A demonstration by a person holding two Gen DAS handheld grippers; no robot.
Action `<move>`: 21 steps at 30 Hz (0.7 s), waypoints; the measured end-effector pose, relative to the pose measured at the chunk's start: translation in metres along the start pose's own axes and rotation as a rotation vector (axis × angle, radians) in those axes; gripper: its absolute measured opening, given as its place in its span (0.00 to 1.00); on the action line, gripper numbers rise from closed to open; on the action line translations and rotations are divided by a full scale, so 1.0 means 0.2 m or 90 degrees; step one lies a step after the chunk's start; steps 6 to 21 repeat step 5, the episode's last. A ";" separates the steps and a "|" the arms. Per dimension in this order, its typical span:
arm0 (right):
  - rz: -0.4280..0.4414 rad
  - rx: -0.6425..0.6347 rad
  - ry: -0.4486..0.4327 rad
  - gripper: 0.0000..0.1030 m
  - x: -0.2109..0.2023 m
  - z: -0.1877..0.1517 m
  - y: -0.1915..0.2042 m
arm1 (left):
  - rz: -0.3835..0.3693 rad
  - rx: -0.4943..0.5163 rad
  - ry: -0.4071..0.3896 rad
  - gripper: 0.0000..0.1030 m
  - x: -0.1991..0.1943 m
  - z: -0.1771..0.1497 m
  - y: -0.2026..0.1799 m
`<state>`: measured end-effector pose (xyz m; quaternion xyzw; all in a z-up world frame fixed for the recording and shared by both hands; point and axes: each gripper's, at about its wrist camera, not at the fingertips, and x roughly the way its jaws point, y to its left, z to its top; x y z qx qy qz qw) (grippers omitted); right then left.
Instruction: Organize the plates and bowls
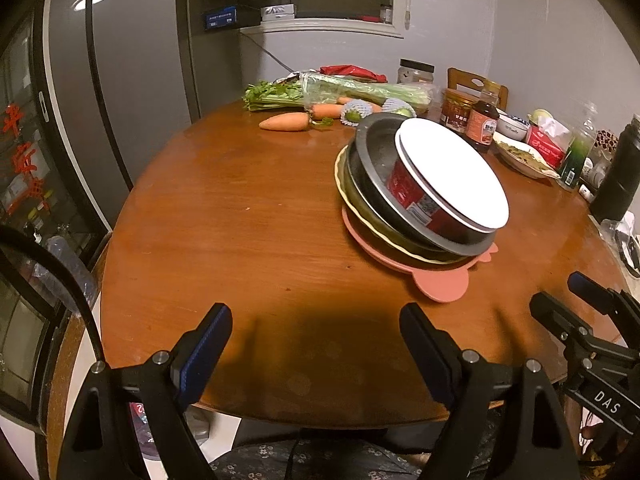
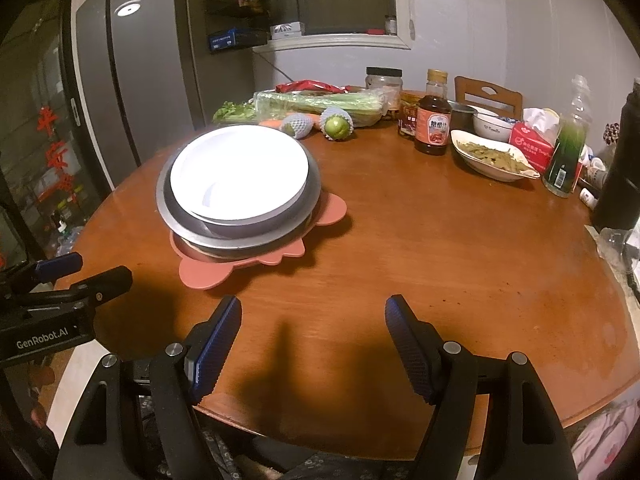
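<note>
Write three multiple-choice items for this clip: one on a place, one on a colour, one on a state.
1. Where is the white bowl?
A. top of the dish stack
B. beside the sauce bottle
C. in a gripper

2. What colour is the mat under the stack?
A. blue
B. pink
C. green

3. What state are the left gripper and right gripper in?
A. both open, empty
B. both shut
C. one holds a plate

Answers: A, it crowns the stack; B, pink edge pokes out; A, fingers apart over bare table.

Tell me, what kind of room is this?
Most likely a home kitchen or dining corner: a tall grey fridge, a round wooden table with stacked dishes, celery and a sauce bottle.
</note>
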<state>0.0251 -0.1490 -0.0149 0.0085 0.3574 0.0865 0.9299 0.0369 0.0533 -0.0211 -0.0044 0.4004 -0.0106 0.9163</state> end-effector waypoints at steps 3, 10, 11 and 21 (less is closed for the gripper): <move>0.000 0.003 0.002 0.74 0.01 0.00 -0.01 | -0.003 -0.004 -0.003 0.83 0.00 0.00 0.02; -0.004 0.004 0.003 0.74 0.02 0.01 -0.03 | 0.000 -0.010 -0.014 0.85 0.00 0.01 0.05; -0.004 0.004 0.003 0.74 0.02 0.01 -0.03 | 0.000 -0.010 -0.014 0.85 0.00 0.01 0.05; -0.004 0.004 0.003 0.74 0.02 0.01 -0.03 | 0.000 -0.010 -0.014 0.85 0.00 0.01 0.05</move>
